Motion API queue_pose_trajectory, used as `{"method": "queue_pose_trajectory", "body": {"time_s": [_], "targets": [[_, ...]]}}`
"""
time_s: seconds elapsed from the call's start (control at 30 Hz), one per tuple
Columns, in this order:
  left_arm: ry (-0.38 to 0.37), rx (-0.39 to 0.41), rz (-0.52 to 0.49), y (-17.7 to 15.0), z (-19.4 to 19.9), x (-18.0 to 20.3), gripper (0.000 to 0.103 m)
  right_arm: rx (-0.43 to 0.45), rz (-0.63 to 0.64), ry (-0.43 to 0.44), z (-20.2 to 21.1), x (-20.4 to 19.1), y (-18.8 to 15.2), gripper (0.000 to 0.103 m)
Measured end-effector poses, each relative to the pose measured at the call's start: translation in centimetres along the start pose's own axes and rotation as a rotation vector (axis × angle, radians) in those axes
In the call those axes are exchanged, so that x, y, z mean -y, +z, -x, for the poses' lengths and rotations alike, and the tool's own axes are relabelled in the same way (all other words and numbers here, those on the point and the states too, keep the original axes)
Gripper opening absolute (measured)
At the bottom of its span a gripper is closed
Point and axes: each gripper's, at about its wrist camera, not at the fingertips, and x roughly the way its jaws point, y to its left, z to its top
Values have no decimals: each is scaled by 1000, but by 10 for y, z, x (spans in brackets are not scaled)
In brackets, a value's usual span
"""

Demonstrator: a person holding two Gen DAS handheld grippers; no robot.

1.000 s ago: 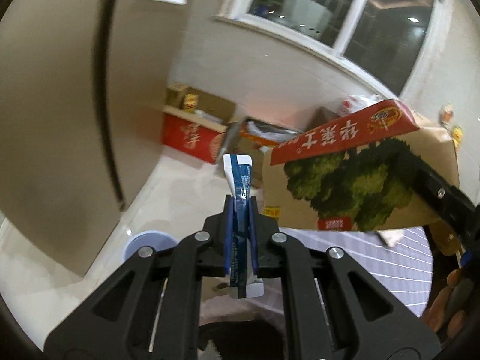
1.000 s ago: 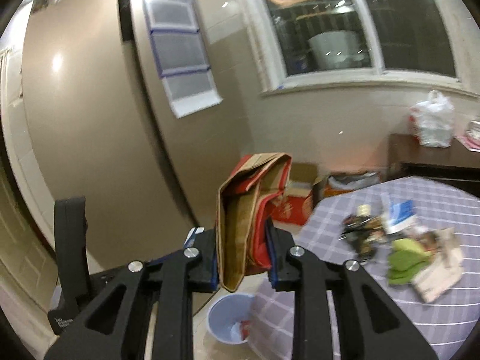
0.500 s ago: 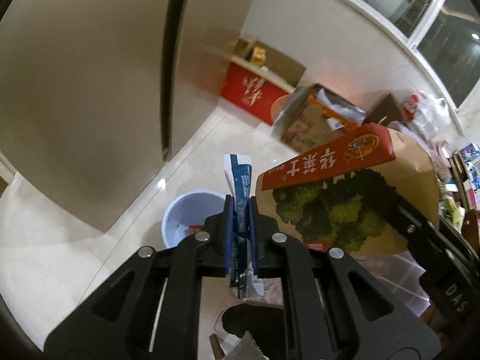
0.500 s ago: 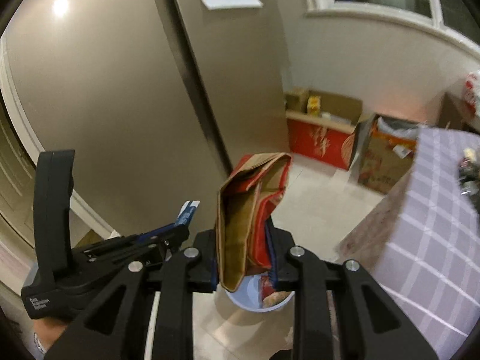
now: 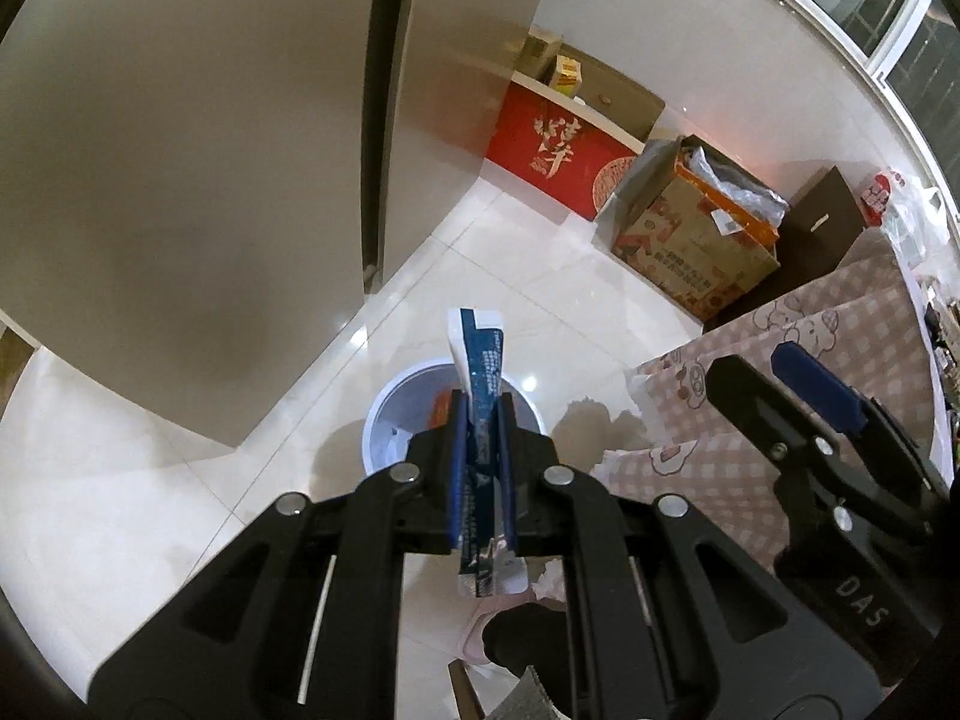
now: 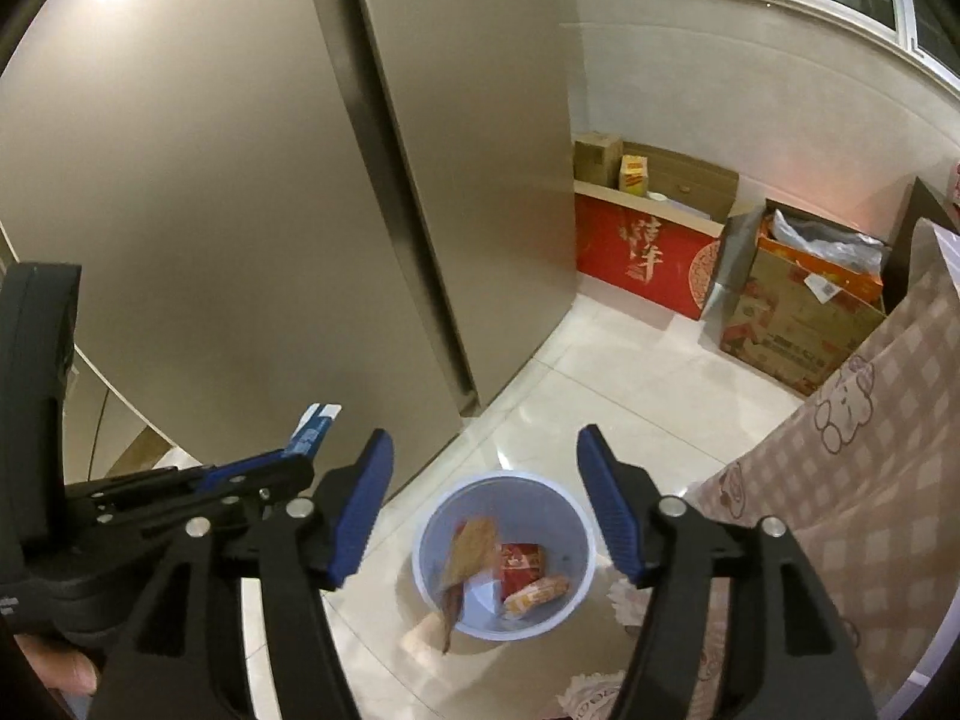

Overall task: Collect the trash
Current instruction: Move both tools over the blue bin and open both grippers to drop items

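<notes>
My left gripper point(image 5: 480, 414) is shut on a flattened blue and white wrapper point(image 5: 480, 354) and hangs right over the pale blue bin point(image 5: 384, 414) on the floor. The right gripper point(image 6: 486, 468) is above the same bin point(image 6: 540, 510); its jaws are opening and nothing is between them. Inside the bin lies the brown cardboard box point(image 6: 465, 564), tilted, beside a red packet point(image 6: 519, 561) and an orange wrapper point(image 6: 540, 591). The right wrist view shows the left gripper point(image 6: 300, 456) at the left, the wrapper tip point(image 6: 315, 429) sticking out of it.
Tall beige cabinet doors point(image 6: 240, 180) stand close behind the bin. A red gift box point(image 6: 642, 258) and an open printed carton point(image 6: 792, 312) sit against the far wall. A pink checked tablecloth point(image 6: 870, 420) hangs down at the right. Pale floor tiles point(image 5: 540, 288) surround the bin.
Both grippers came down over the bin. The right gripper let go of the cardboard box, which now lies in the bin. The left gripper still holds the wrapper.
</notes>
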Motion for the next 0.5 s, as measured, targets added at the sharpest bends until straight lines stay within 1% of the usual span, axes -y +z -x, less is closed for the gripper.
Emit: {"method": "queue_pose_trajectory", "body": {"time_s": [0.07,0.13,0.27,0.43,0.5], "targets": [[-6,-4,-13,-2,-1,4,10,-4,7,-11,3,0,-3,63],[-11,-6,-25,-2,0,9,10,4,8,-22,10,2,-6,68],[-15,-11,-46,-1,-1,17,10,15,10,-53,17,10,-6,71],[-28,-9,-56,3,-2,27,10,47,21,-116,31,15,-5,76],[-29,-8,-54,7,-3,31,10,60,13,-126,38,20,-3,78]]}}
